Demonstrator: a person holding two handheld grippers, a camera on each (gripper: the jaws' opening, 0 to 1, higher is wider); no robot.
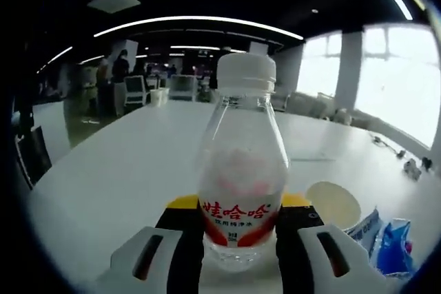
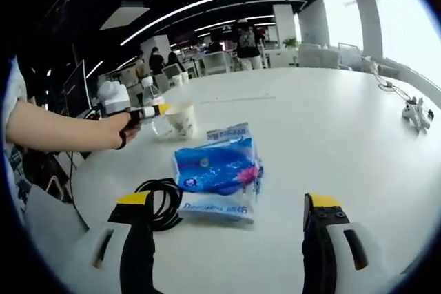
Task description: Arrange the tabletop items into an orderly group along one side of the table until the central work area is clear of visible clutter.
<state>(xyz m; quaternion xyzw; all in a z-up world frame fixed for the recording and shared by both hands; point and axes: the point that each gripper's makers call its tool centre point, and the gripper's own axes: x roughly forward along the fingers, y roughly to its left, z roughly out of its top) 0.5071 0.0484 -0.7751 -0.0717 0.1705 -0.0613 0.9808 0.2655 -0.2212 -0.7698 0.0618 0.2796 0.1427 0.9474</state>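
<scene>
Your table (image 2: 331,122) is broad and white, running back toward windows and an office with chairs and people; your left arm (image 2: 62,129) reaches in from the left of the right gripper view, its hand (image 2: 120,131) wrapped round the left tool. In the left gripper view the bottle (image 1: 241,163) stands upright between your left tool's (image 1: 241,239) jaws, clear plastic with a white cap and a red-and-white label; the jaws sit close on either side of its base, so the tool is clenched on the bottle, which stands near the table's edge. The tissue pack (image 2: 217,166) is blue, lying flat on the table ahead of your right tool (image 2: 227,239), atop a paler packet with blue print; it is apart from both jaws. Your right tool is released, jaws spread wide, nothing between them. The black cable (image 2: 162,201) lies coiled just beside the pack, close to the tool's left jaw. The paper cup (image 2: 180,119) stands upright just beside the bottle, beyond the pack; in the left gripper view it sits to the bottle's right. A small white item (image 2: 417,111) lies well apart at the far right.
</scene>
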